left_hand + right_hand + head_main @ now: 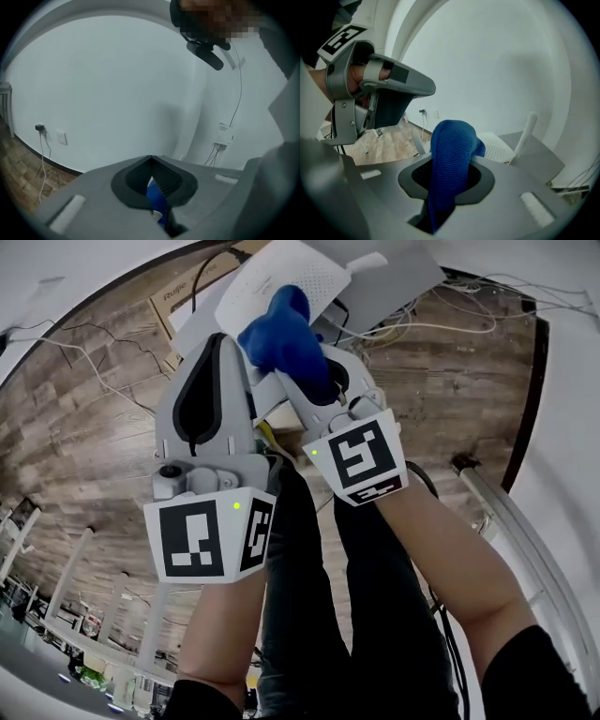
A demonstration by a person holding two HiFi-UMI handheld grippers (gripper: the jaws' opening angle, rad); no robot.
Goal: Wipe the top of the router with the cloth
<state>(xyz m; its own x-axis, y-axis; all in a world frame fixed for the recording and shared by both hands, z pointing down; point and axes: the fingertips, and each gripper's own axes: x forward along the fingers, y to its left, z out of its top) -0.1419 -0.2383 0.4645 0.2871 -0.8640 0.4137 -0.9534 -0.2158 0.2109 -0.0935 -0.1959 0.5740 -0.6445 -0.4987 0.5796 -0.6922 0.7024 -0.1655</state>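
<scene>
Closest to the lens sits the black-and-white marker cube (211, 538) of the left claw (150, 160). This claw is a smooth grey plastic shell whose two jaws meet at their tips around a black ribbed hollow. A sliver of blue shows low in that hollow (whether it is pinched there or only seen through the gap, I cannot tell). Just beside it, the right claw (446, 164) is clamped on the cloth (281, 334), a thick blue knit with a fine, even weave. It bulges up out of the jaws in a rounded hump and hangs down through them as a narrower tail. Beyond the hump lies the router (281, 282), a flat white box with a dotted vent grid on top and a slim white antenna (528, 133) standing nearly upright at its side. The hump overlaps the router's near edge in the head view, though contact cannot be made out. The router rests on a smooth grey desk (412, 276), with a stretch of bare top showing to its right. Below spreads a wood-plank floor (84, 427), crossed by thin loose cables (469, 326), and a cardboard box (183, 292) lies to the router's left.
</scene>
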